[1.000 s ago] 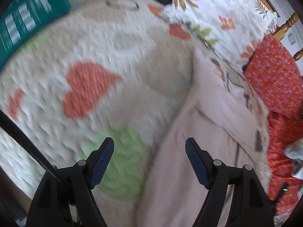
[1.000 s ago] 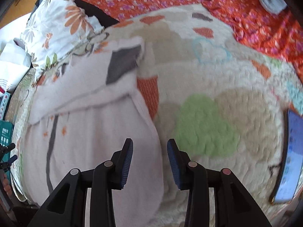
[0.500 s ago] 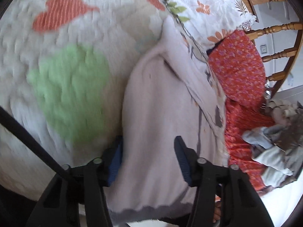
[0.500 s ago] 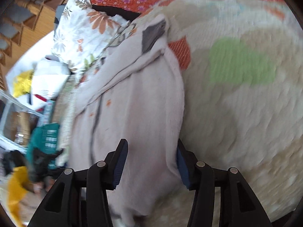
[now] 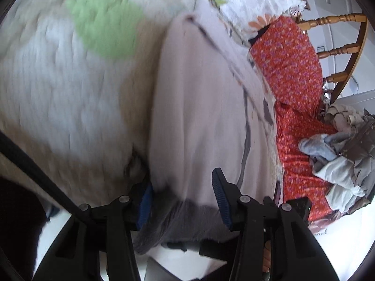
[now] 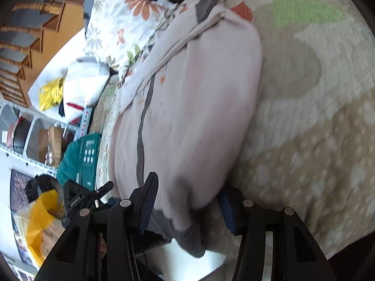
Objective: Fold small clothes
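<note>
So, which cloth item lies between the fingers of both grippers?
The pale pink garment with the grey hem, spread flat on the quilt; the grey clothes pile lies apart, beyond the red sheet.

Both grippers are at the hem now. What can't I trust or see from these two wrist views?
- Left wrist view: the left gripper has one pad hidden under the pale garment; contact is unclear.
- Right wrist view: the right gripper has its far pad partly covered by the grey hem.
- Both views: the quilt is motion-blurred.
- The garment's underside is hidden.
</note>
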Tool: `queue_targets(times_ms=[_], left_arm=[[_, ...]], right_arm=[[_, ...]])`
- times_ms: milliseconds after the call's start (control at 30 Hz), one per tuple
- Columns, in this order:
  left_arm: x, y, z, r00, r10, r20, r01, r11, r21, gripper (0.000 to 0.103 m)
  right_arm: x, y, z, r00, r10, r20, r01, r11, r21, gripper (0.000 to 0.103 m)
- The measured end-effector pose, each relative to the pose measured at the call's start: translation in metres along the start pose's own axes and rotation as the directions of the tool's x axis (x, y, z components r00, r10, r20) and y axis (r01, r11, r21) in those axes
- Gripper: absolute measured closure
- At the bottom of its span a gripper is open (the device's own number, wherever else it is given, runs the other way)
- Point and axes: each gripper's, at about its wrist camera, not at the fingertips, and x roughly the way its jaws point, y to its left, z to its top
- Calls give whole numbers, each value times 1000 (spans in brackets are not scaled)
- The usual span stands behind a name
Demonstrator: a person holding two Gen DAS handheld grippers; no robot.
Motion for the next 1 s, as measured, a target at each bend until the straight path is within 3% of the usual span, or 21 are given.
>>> queue_targets(times_ms=[267, 433, 467, 500, 533, 567, 600, 733, 867, 1000], left_arm=[[6, -6, -22, 999, 37, -5, -37, 998, 41, 57], [9, -10, -19, 998, 63, -5, -63, 997, 45, 57], [9, -11, -17, 997, 73, -6, -72, 997, 42, 60], [8, -12, -14, 996, 92, -1, -92, 995, 39, 78], [5, -13, -9, 993, 115, 8, -115, 993, 40, 94], [0, -12, -7, 993, 113, 15, -113, 993, 38, 94], [-6, -10, -5, 995, 99, 31, -100, 995, 28, 94], [-33, -22, -3, 993, 56, 100, -61, 997, 49, 95], [-60, -37, -29, 992, 46, 120, -58, 993, 100, 95], [-66, -33, -50, 992, 53, 119, -63, 994, 87, 95]], right_arm=[[23, 13, -28, 996, -1, -93, -5, 998, -59, 49], [27, 16, -33, 995, -33, -90, 25, 996, -89, 49], [26, 16, -33, 995, -41, -86, 33, 996, -86, 55], [25, 15, -32, 995, -55, -79, 48, 995, -82, 70], [24, 13, -30, 994, -84, -66, 78, 994, -81, 78], [22, 12, -29, 994, -89, -59, 84, 994, -77, 89], [20, 10, -27, 995, -84, -54, 81, 994, -68, 92], [2, 17, -22, 997, -72, -12, 71, 994, -80, 94], [-21, 33, -38, 999, -38, -35, 33, 991, -126, 95], [-34, 38, -53, 998, -23, -57, 15, 991, -136, 95]])
